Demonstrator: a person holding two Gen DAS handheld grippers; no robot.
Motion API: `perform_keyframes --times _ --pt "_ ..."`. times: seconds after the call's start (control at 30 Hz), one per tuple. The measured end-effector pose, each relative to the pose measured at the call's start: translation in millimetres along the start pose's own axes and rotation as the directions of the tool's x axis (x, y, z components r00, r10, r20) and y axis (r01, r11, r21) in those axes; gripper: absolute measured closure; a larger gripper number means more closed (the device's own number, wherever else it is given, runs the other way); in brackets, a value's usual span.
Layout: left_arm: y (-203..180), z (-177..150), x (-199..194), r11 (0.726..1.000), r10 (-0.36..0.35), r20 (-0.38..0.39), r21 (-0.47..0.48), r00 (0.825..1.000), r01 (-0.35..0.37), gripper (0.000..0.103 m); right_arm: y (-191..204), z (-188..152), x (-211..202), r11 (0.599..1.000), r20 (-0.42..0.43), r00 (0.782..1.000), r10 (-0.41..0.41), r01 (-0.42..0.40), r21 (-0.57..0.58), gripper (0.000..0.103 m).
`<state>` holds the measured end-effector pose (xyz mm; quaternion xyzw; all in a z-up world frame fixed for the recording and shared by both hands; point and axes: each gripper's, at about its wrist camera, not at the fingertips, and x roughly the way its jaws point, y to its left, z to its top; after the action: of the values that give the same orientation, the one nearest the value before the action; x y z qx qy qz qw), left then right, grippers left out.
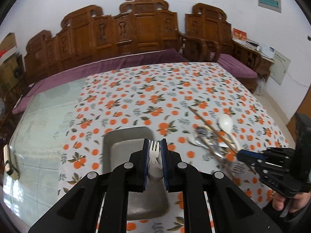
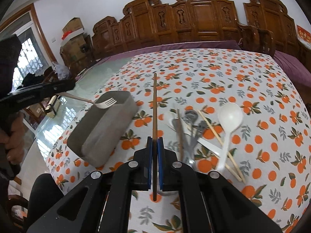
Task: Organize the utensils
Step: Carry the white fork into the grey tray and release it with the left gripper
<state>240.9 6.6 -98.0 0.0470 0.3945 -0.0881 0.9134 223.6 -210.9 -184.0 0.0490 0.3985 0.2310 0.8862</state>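
No writing is showing legibly on the utensils or container. The left claw (image 1: 154, 151) is gripping a white plastic fork (image 1: 154, 148) above the grey rectangular metal box (image 2: 101, 124), which looks empty. The right claw (image 2: 155, 141) is clamping a brown wooden chopstick (image 2: 154, 104). A white plastic spoon (image 2: 229, 118) is lying among piled utensils on the orange-patterned table (image 2: 243, 73).

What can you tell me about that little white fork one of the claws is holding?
The fork is small, white and looks like plastic, with four short tines and a slim handle. The left gripper is shut on its handle, tines pointing forward. It hangs in the air over the far end of the grey rectangular tray, touching only the gripper's blue pads. It looks clean and unbroken.
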Motion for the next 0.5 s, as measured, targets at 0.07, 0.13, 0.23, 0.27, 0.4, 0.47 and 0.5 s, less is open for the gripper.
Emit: perform_keyframes --times 0.07,0.13,0.23,0.27,0.4,0.47,0.5 --pt "11.5 -3.1 5.6 1.0 0.011 -0.001 -0.015 1.0 -0.011 0.092 6.8 2.0 4.0 1.0 -0.006 1.0 0.003 -0.003 -0.009 0.097" --pt "21.9 -5.7 12.2 0.999 0.017 -0.004 -0.031 1.0 -0.017 0.092 12.5 3.5 8.5 1.0 -0.013 1.0 0.005 -0.006 -0.016 0.097" --pt "36.4 -10.2 27.2 0.998 0.025 -0.017 -0.054 1.0 -0.025 0.092 18.5 5.1 15.1 1.0 -0.027 1.0 0.011 -0.012 -0.019 0.097" --pt "38.4 -11.4 31.5 0.998 0.028 -0.022 -0.058 0.999 -0.029 0.092 20.6 5.2 17.5 1.0 -0.032 0.999 0.012 -0.013 -0.022 0.097" --pt "45.6 -16.6 49.4 0.997 0.034 -0.039 -0.067 0.999 -0.037 0.092 27.1 4.2 25.3 1.0 -0.047 0.999 0.011 -0.012 -0.028 0.097" --pt "48.1 -18.4 57.4 0.997 0.035 -0.047 -0.069 0.998 -0.038 0.092 28.7 3.8 28.0 0.999 -0.053 0.999 0.011 -0.013 -0.03 0.097" --pt "49.3 -19.4 61.1 0.997 0.034 -0.052 -0.071 0.998 -0.038 0.092 29.3 3.8 28.7 0.999 -0.055 0.998 0.012 -0.013 -0.031 0.097"
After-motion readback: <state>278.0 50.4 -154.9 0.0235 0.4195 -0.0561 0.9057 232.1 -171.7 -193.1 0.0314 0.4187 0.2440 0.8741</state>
